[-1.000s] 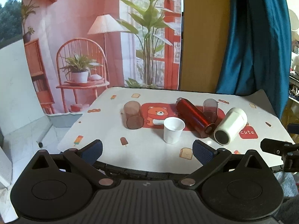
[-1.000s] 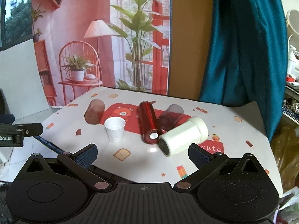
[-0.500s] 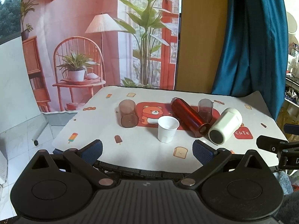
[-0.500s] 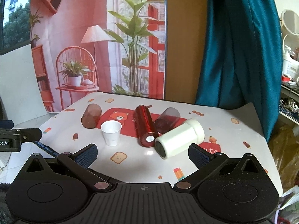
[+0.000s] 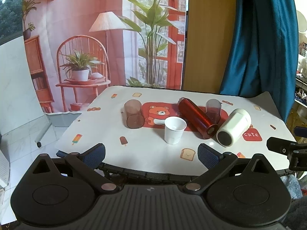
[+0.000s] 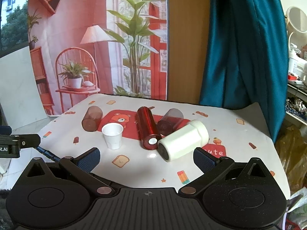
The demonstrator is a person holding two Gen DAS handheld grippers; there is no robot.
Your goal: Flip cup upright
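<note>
A white paper cup [image 5: 175, 130] [image 6: 112, 135] stands upright near the table's middle. A brown tumbler [image 5: 133, 113] [image 6: 92, 118], a red metal bottle [image 5: 197, 118] [image 6: 148, 127], a dark clear tumbler [image 5: 213, 110] [image 6: 170, 121] and a white flask [image 5: 233, 127] [image 6: 183, 140] all lie on their sides. My left gripper [image 5: 151, 153] is open and empty at the near table edge. My right gripper [image 6: 146, 158] is open and empty, just short of the white flask.
The table [image 5: 149, 153] has a white cloth with a red bear mat [image 5: 157, 113]. A printed backdrop [image 5: 96, 38] and a blue curtain [image 5: 259, 38] stand behind. The right gripper's side shows in the left wrist view [image 5: 284, 149], and the left one's in the right wrist view [image 6: 17, 143].
Both grippers have pulled back and risen a little from the table, so the cups look smaller and farther. Nothing on the table has moved. Both stay open.
</note>
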